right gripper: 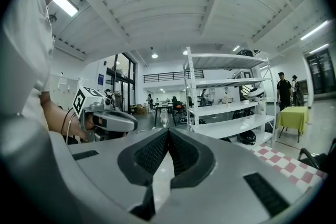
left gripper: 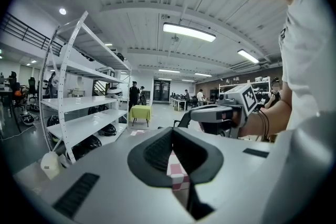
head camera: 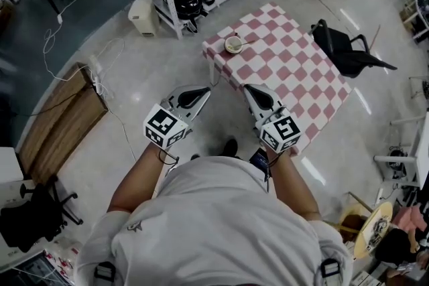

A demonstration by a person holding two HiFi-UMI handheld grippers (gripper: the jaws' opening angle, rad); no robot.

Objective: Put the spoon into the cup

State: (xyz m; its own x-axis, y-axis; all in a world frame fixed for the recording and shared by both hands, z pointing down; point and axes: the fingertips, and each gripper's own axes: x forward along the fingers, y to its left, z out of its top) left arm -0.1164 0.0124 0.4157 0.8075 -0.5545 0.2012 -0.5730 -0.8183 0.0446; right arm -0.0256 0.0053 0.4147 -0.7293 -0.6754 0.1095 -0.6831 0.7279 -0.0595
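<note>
Checkered pink-and-white table [head camera: 295, 70] carries cup [head camera: 233, 45] at far left corner. Thin handle, seemingly spoon [head camera: 246, 43], pokes over cup rim; too small for certainty, but spoon looks already in cup. Left claw [head camera: 204, 92] and right claw [head camera: 247, 88] hover near person, well short of cup, jaws together, empty.
</note>
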